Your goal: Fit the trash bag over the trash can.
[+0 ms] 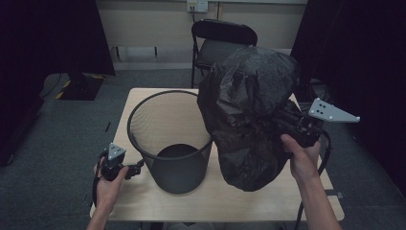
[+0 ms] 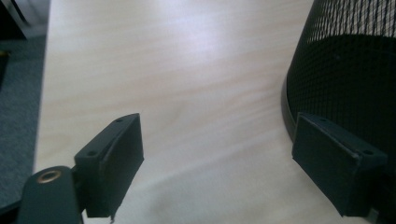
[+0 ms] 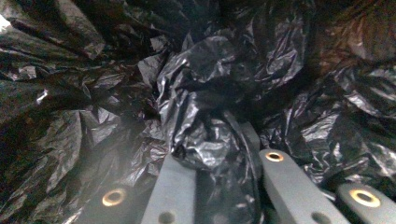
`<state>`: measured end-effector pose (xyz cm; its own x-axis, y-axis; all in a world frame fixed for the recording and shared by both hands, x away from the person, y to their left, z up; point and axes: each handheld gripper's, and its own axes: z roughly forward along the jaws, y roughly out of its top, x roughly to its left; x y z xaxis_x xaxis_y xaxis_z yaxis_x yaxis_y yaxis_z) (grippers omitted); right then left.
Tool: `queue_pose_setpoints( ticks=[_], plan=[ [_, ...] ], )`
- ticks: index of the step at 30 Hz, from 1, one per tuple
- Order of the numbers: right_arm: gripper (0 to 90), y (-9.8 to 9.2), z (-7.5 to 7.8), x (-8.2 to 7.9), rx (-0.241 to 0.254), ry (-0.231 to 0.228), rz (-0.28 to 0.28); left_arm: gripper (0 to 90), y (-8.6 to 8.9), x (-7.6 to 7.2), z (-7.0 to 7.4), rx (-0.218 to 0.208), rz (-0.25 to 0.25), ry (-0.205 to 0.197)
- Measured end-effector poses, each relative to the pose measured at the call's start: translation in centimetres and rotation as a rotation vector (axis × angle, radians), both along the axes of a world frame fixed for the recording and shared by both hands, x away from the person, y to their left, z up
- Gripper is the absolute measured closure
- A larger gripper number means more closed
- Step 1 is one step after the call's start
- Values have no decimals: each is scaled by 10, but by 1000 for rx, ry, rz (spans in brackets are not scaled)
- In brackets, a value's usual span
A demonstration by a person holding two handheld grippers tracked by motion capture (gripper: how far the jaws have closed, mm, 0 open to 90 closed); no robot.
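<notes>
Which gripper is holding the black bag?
The right gripper, shut on the black bag beside the bin; the left gripper is open and empty.

Round black wire-mesh bin (image 1: 168, 139) on light wooden table (image 1: 268, 196), centre-left. Crumpled black plastic bag (image 1: 249, 115) right of bin, above table. Black folding chair (image 1: 221, 43) far behind table.
</notes>
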<state>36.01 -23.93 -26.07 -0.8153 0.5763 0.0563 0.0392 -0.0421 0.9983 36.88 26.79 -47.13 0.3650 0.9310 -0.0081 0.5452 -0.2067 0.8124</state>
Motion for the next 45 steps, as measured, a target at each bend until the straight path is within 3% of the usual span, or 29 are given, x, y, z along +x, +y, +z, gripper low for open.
queue_pose_setpoints(
  ticks=[6,11,14,19,23,26,30,35,38,45],
  plan=[
    [829,12,9,0,13,-12,24,161,-6,9,7,-22,7,-14],
    [829,26,13,2,23,-14,56,182,-15,14,6,-20,1,-23],
    [829,34,15,3,19,-12,77,178,-16,14,5,-27,5,-47],
    [829,49,21,5,25,-11,113,265,-22,12,4,-5,-21,-91],
    [829,59,27,5,18,-13,133,285,-28,12,3,-17,-44,-103],
    [829,64,32,6,15,-18,145,328,-34,13,1,-50,-72,-89],
    [829,67,40,3,19,-23,154,310,-40,12,1,-42,-86,-98],
    [828,65,65,-8,24,-58,173,314,-46,12,2,-32,-91,-99],
    [829,65,71,-10,36,-63,186,341,-50,11,3,-18,-103,-110],
    [827,76,63,-4,-5,-33,198,354,-65,9,3,-10,-172,-121]
  ],
)
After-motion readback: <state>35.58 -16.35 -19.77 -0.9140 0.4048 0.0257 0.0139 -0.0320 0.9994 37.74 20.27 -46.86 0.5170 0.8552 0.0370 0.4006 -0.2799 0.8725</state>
